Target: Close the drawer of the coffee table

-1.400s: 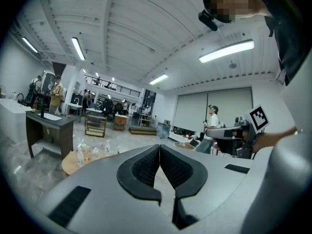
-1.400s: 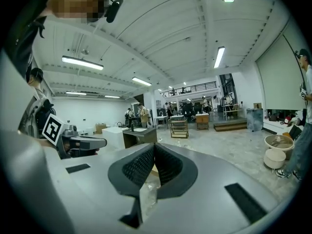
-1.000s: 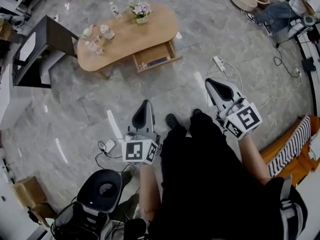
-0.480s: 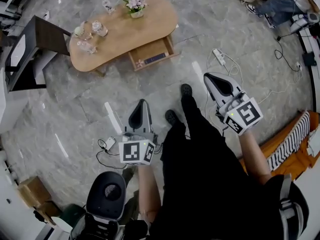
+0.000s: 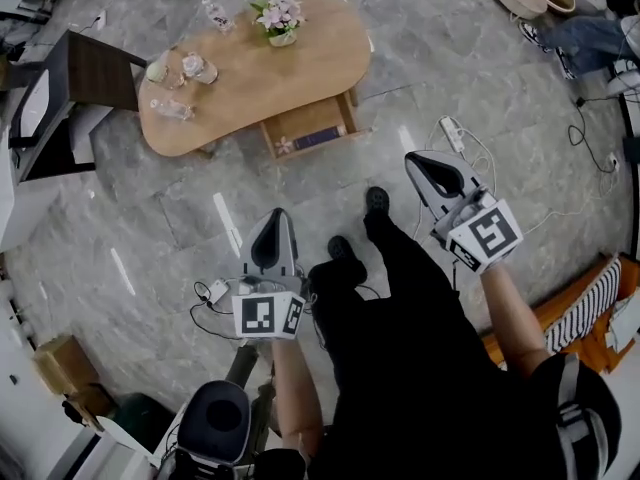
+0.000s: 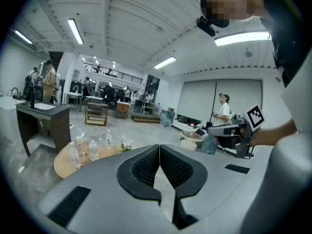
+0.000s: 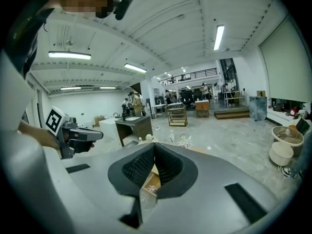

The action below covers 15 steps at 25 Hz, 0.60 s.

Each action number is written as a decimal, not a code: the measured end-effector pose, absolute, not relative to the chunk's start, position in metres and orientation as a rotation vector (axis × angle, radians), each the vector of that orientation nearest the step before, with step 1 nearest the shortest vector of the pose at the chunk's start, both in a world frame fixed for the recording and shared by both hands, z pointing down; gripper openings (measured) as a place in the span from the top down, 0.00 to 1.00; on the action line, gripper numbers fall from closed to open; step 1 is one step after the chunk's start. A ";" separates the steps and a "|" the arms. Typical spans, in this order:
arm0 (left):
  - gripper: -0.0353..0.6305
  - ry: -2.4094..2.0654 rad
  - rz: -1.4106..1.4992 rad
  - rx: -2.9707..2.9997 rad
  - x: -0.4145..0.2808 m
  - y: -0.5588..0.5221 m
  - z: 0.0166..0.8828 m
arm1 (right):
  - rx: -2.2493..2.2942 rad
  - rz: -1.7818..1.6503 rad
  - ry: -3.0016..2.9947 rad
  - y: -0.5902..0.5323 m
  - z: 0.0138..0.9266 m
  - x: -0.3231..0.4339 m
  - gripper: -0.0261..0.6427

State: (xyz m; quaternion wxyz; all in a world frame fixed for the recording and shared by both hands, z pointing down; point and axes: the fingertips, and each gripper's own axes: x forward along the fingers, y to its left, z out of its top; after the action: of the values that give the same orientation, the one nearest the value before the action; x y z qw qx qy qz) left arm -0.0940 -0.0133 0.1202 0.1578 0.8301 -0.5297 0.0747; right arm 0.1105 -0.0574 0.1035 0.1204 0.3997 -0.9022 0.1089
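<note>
The left fingers [image 6: 146, 167] are pressed together with nothing between them, and so are the right fingers [image 7: 139, 167]. The left gripper [image 5: 275, 216] and the right gripper [image 5: 413, 160] are both held out over the stone floor, well apart from the table [image 5: 300, 68].

The drawer [image 5: 308, 133] stands pulled out from the table's near long edge, toward its right end, with a few small things lying in it. Bottles [image 5: 190, 68] crowd the table's left end and a flower pot [image 5: 281, 23] stands by the far edge.

The drawer looks like a stiff, fairly light wooden box that should slide straight in. No handle shows, so closed fingers set flat against the middle of its front panel seem the best contact. An off-centre push could skew it, and a hard one might jolt the bottles.
</note>
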 end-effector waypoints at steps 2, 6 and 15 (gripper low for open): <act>0.92 -1.530 0.221 2.366 -0.093 -0.031 0.133 | 1.131 0.323 -2.631 -0.077 0.121 0.115 0.94; 0.92 -1.509 0.211 2.367 -0.103 -0.059 0.164 | 1.113 0.311 -2.599 -0.106 0.158 0.112 0.94; 0.92 -1.436 0.349 2.456 -0.146 -0.100 0.292 | 1.119 0.311 -2.599 -0.131 0.280 0.081 0.94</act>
State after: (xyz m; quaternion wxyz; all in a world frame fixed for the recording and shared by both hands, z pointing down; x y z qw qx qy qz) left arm -0.1455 -0.0999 0.2919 0.1373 0.8487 -0.4964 0.1206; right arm 0.0806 -0.1306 0.2802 0.1470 0.3888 -0.9031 0.1081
